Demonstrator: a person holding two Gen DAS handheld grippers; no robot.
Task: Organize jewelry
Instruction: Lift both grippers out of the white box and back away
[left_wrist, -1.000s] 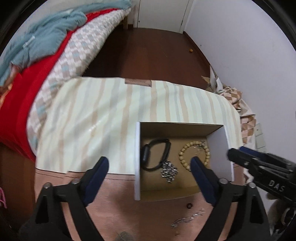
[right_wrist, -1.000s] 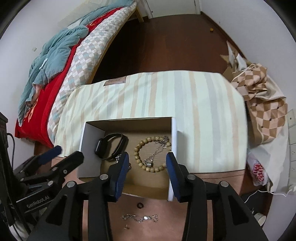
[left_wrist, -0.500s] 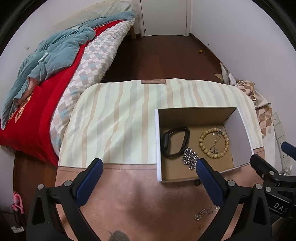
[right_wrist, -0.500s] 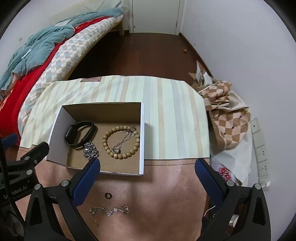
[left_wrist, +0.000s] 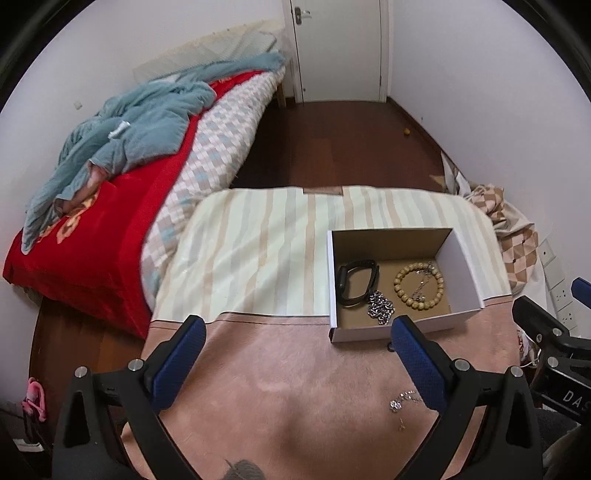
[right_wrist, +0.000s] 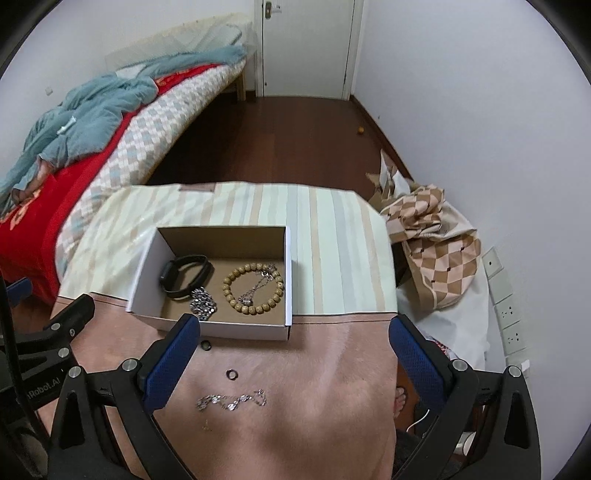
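Note:
An open white cardboard box (right_wrist: 147, 277) (left_wrist: 461, 258) sits on the table. In it lie a black wristband (right_wrist: 184, 275) (left_wrist: 356, 282), a wooden bead bracelet (right_wrist: 253, 288) (left_wrist: 417, 286) with a thin chain across it, and a silver chain heap (right_wrist: 202, 303) (left_wrist: 380, 308). On the pink cloth in front lie two small dark rings (right_wrist: 232, 373) (right_wrist: 205, 345) and a silver chain (right_wrist: 231, 400) (left_wrist: 404, 397). My right gripper (right_wrist: 291, 354) is open and empty above the cloth, near the chain. My left gripper (left_wrist: 295, 354) is open and empty, left of the box.
The table has a striped cloth (left_wrist: 258, 251) at the back and a pink cloth (left_wrist: 277, 387) in front. A bed with red and checked bedding (left_wrist: 110, 192) stands at the left. A checked bag (right_wrist: 432, 236) lies at the right by the wall.
Both grippers have drawn back and up from the box. The right gripper's jaws, narrow a second ago, have opened wide. The jewelry has not moved.

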